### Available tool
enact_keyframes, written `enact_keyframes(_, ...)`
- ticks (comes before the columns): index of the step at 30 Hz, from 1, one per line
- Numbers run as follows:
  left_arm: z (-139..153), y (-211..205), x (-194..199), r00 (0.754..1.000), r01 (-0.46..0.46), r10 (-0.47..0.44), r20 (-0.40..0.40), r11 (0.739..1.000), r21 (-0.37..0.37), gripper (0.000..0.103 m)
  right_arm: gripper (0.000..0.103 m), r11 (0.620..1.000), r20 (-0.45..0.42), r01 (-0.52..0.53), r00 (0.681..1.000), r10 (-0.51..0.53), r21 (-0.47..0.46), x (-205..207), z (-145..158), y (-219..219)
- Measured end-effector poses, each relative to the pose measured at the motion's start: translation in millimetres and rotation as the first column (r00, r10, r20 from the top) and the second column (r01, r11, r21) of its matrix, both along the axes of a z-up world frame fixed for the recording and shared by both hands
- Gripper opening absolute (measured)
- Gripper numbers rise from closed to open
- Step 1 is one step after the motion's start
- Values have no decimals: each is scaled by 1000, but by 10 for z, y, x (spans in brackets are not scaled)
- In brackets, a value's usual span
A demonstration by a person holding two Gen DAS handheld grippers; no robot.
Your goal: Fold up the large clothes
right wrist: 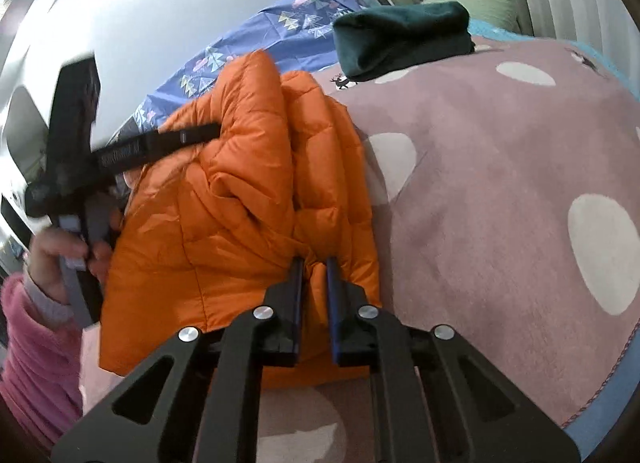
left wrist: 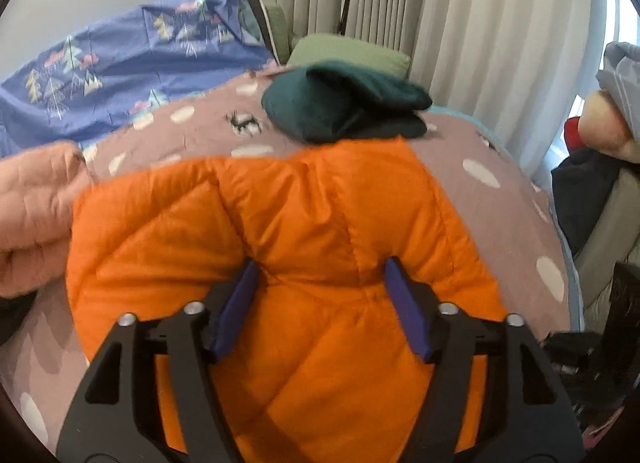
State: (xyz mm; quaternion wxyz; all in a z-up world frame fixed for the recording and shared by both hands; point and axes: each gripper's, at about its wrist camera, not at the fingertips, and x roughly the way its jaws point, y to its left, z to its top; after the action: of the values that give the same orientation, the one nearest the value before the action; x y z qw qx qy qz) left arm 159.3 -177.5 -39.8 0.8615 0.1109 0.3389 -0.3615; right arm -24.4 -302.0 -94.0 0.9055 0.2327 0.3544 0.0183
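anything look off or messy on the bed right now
The orange puffer jacket is bunched in uneven ridges, not flat. The right gripper pinches its edge. A dark green folded garment lies tidy behind it.

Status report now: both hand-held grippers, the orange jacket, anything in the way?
Right hand-held gripper shut on orange jacket edge. Left hand-held gripper open, jacket between pads. Dark green folded garment lies just beyond; pink quilted garment alongside.

Black tool [right wrist: 312, 263] frames, blue pads [left wrist: 404, 295], silver screws; fuzzy pink sleeve [right wrist: 36, 359].
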Motion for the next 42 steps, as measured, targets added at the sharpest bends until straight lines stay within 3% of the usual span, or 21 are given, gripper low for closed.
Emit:
enact_keyframes(2,115,-100,34,999,21,-22,39,1000,11,54,11,1000,-6,-7,1000,7,6,15,0,-7)
enact_keyframes(4,138,-206,125,998,17,-19,56,999,51,57,11,1000,-8,-11,1000,11,-4,19,5,-21)
enact_keyframes(5,85,-294,208,998,-2,-5,68,994,109,59,11,1000,-9,-10,1000,10,-14,16,26,0)
enact_keyframes(6,16,-350,261,998,-15,4,69,987,161,67,11,1000,-10,-11,1000,10,-24,20,24,5)
enact_keyframes(8,-202,-445,376,998,-28,15,55,968,250,70,13,999,-13,-13,1000,13,-39,22,2,2)
enact_keyframes(21,-481,-301,497,999,-28,32,-24,986,165,71,17,994,-41,-58,998,55,-95,50,-10,77)
enact_keyframes(25,-503,-292,497,999,-31,35,-24,987,161,71,23,987,-39,-93,995,89,-130,-8,150,49)
enact_keyframes(30,-511,-289,501,999,-35,39,-22,986,162,70,23,983,117,-109,985,126,-148,-114,676,3)
enact_keyframes(34,-510,-280,499,999,-35,39,-20,985,166,70,21,971,179,-163,965,194,-172,89,854,138)
enact_keyframes(36,-510,-285,496,999,-36,39,-19,986,164,70,17,965,146,-194,964,220,-175,284,738,198)
enact_keyframes(37,-509,-284,496,999,-36,40,-18,986,162,70,15,965,68,-188,977,203,-184,429,545,208)
enact_keyframes(39,-507,-275,515,999,-35,39,-27,988,148,70,12,967,-8,-195,981,196,-161,564,155,171)
enact_keyframes(42,-511,-268,557,998,-30,37,-54,992,120,71,12,972,-2,-174,984,176,-157,551,20,170)
